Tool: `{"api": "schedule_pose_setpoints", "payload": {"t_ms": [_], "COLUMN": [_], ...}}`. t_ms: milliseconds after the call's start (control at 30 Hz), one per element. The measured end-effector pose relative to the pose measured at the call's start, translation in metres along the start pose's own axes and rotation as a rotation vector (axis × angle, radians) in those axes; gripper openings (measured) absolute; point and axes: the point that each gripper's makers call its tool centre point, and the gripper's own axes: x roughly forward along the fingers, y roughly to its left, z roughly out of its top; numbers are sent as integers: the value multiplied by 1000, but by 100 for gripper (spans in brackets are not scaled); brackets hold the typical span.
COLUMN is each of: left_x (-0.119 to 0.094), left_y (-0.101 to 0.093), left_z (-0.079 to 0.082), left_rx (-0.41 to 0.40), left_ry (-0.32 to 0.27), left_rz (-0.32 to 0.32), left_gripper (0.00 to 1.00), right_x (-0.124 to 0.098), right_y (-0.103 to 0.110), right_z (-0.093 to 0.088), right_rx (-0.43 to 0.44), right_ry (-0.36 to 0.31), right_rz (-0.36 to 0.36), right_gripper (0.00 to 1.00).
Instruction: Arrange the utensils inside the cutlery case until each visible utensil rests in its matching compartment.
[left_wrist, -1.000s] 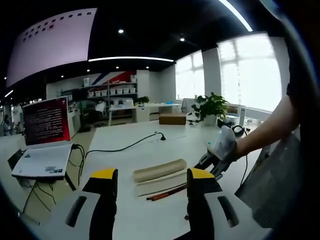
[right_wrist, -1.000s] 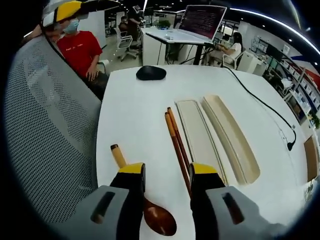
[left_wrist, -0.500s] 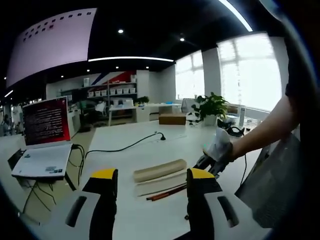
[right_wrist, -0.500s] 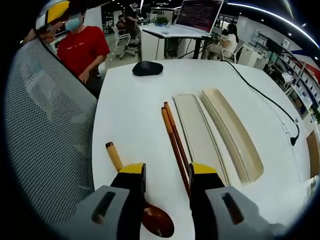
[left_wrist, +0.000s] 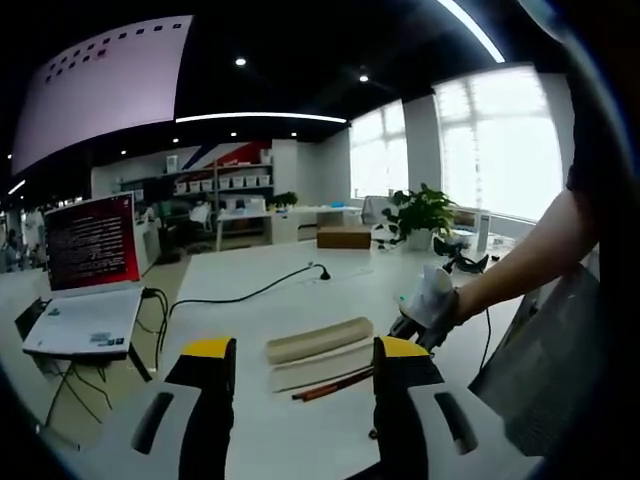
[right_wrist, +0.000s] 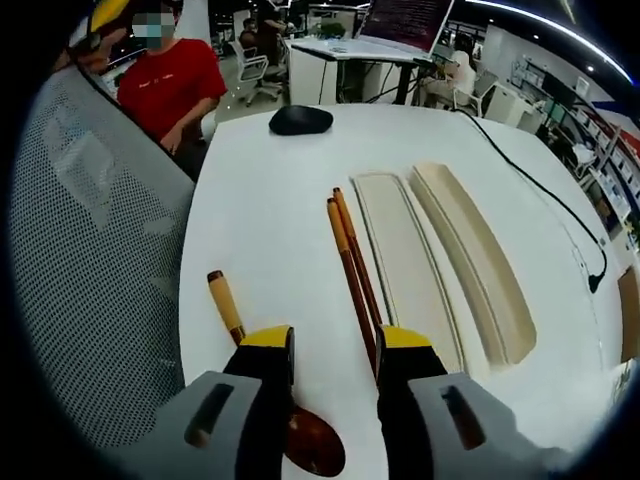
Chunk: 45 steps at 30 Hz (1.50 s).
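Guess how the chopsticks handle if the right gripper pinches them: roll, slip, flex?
The chopsticks look thin, rigid and wood-like, so probably stiff and light. Two loose sticks lying flat on the smooth table may roll apart or one may slip free.
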Motion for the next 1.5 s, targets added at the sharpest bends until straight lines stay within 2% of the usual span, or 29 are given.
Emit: {"api": "schedule_pose_setpoints", "payload": {"t_ms": [400, 667, 1500], "left_x": [0, 0, 0], "left_y": [0, 0, -2], "left_z": [-1, 0, -2], "left_rx": [-1, -2, -1], "left_ry": [-1, 0, 6], "left_rz": [0, 0, -9], "left_gripper": [56, 56, 56], "right_x": [5, 7, 13], "right_y": [-2, -1, 0], "right_z": [-3, -2, -10], "right_rx": [-14, -22, -30], "right_ry": [27, 33, 75], "right_rz": [19, 32, 47], "right_gripper": [29, 24, 22]}}
